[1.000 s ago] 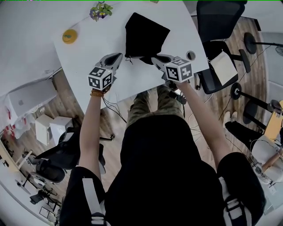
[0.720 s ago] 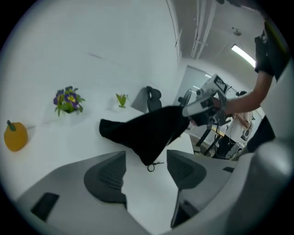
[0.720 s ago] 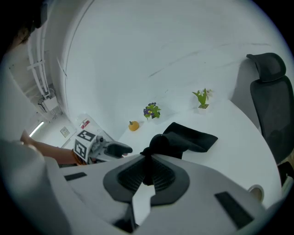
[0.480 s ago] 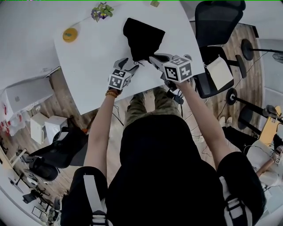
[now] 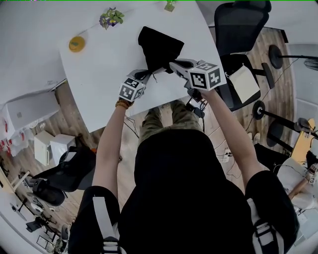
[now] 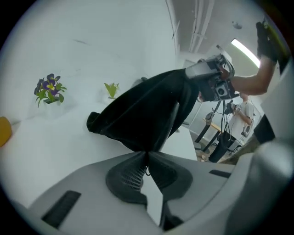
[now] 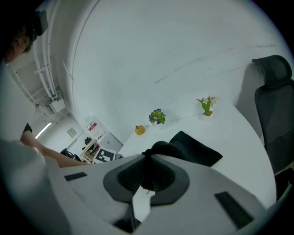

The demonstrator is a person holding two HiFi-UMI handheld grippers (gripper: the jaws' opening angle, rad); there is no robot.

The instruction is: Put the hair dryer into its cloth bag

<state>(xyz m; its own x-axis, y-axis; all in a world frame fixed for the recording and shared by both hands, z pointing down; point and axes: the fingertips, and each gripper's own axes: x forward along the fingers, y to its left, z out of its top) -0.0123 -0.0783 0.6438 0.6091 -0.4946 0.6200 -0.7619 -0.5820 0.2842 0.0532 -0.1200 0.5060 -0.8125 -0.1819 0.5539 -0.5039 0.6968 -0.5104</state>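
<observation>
A black cloth bag [image 5: 159, 45] lies on the white table [image 5: 99, 74], its gathered mouth lifted toward me. The left gripper [image 5: 147, 74] is at the mouth's left side, its jaws closing tight with a fold of the bag [image 6: 147, 114] pinched between them [image 6: 147, 153]. On the mouth's right side, the right gripper [image 5: 172, 64] is shut on the bag's bunched edge [image 7: 148, 156]; the bag's body [image 7: 195, 149] trails away across the table. No hair dryer shows in any view; the bag bulges.
A yellow object [image 5: 77, 43], a pot of purple flowers [image 5: 112, 16] and a small green plant [image 5: 170, 5] stand along the table's far side. A black office chair [image 5: 241, 27] is to the right. The table's near edge is just below the grippers.
The left gripper moved right from beside the bag to its mouth, opened wide, then closed on the cloth. The right gripper kept its hold and lifted the mouth a little.
</observation>
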